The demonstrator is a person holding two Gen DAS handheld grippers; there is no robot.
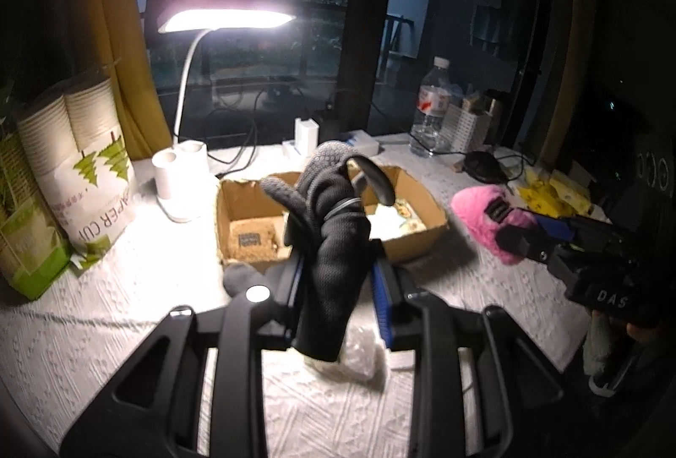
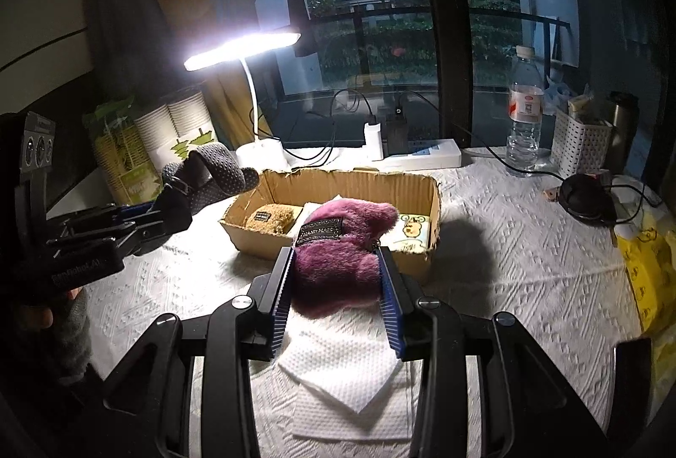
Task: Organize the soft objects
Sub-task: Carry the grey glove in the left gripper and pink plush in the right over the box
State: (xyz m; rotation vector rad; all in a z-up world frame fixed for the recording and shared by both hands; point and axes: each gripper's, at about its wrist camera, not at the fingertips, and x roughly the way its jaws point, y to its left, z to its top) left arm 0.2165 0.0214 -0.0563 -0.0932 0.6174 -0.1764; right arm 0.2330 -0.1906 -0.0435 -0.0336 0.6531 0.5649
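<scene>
The black glove point(image 1: 333, 230) stands upright between the two blue-padded fingers of the left gripper point(image 1: 338, 246), which is clamped tight on its cuff end; the glove's dotted grey fingertips flop over above the jaws, and a dark loop hangs from its top. In the right wrist view the pink fuzzy mitten point(image 2: 338, 263) lies squeezed between the fingers of the right gripper point(image 2: 336, 268), pads pressing into its fur from both sides, its dark sewn label facing up and its far end jutting past the fingertips toward the cardboard box point(image 2: 435, 196). Both grippers point forward and downward at the box from the near side, the left one off to the left of it and the right one just in front of its near wall, both held above the white textured tablecloth point(image 2: 528, 268). The box sits open on the cloth with a tan fuzzy item point(image 2: 270, 219) in its left part and a pale printed cloth point(image 2: 412, 232) at its right. Part of a hand point(image 2: 42, 314) grips the left tool's handle at the frame edge, mostly dark. A lit desk lamp point(image 2: 241, 46) glares behind the box, washing out the cloth near its base. A grey soft shape point(image 1: 243, 278) under the left gripper is half hidden and hard to identify.
</scene>
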